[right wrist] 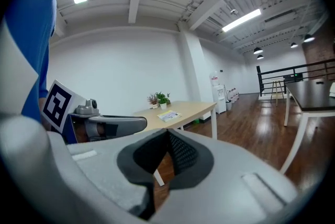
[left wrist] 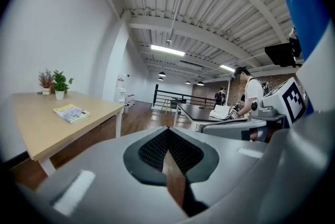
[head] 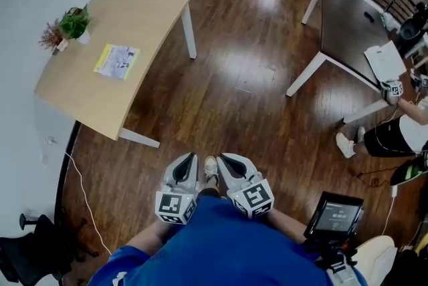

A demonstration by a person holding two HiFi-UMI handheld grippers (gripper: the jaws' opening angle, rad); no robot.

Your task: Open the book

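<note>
Fabric of a blue shirt point(head: 227, 248) fills the bottom centre of the head view. Just above it both tools sit side by side over the dark brown wooden plank floor point(head: 247, 97). The left hand-held gripper point(head: 190, 159) is grey, with a black-and-white marker cube point(head: 175, 206) at its back. The left gripper view shows this hand-held gripper point(left wrist: 167, 132) with its jaws meeting at the tips, closed on nothing (only a sliver of floor shows behind them). The right hand-held gripper point(head: 224, 159) is of the same build. The right gripper view shows it point(right wrist: 166, 135) likewise closed and empty. A white shoe point(head: 210, 168) shows between the two. At the lower right stands a small black screen point(head: 334, 214), and at the lower left edge a black office chair point(head: 30, 254).

Further up and to the left is the pale wooden counter with white legs point(head: 150, 24), well apart from both grippers. The thin yellow-and-white book point(head: 117, 61) lies flat on its top with its cover closed, in the left part of the frame. It also appears small in the left gripper view point(left wrist: 71, 113) and the right gripper view point(right wrist: 170, 115). Past the book, at the counter's far left corner, stands a small green plant in a white pot point(head: 75, 24), with a reddish dried sprig point(head: 50, 34) just beside it.

At the upper right is a dark-topped table with white legs point(head: 348, 17), and another person point(head: 394, 134) is at the right edge.
</note>
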